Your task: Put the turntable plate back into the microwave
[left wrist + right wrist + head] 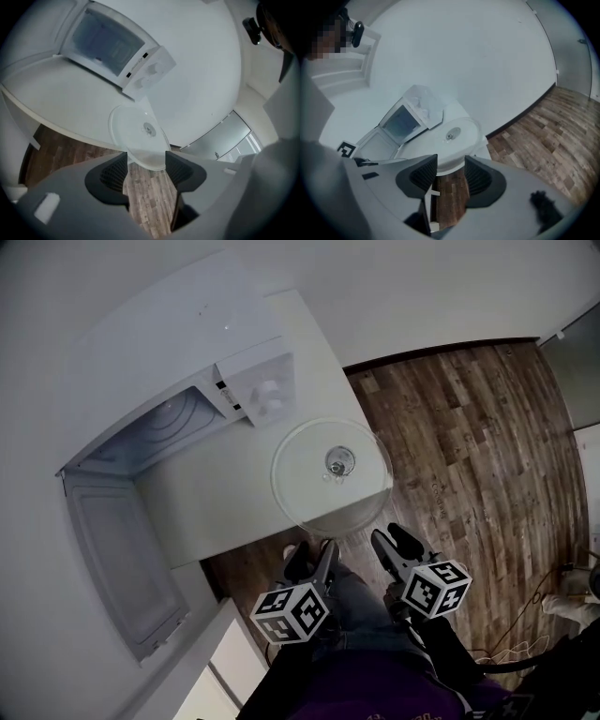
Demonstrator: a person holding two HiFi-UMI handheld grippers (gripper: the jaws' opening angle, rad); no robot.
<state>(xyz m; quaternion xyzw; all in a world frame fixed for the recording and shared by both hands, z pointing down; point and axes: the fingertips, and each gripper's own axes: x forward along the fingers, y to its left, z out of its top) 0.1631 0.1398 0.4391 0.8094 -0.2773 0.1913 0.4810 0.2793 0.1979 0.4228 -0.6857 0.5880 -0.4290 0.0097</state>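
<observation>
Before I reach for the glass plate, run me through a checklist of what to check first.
1. The microwave has its door open: ok, swung wide.
2. The inside of the microwave is free: cannot tell, only partly seen.
3. The plate lies flat on the table: ok, though its rim overhangs the corner.
4. The left gripper is open and empty: ok.
5. The right gripper is open and empty: ok.
6. A grip on the plate: not ok, both grippers are short of its rim.
</observation>
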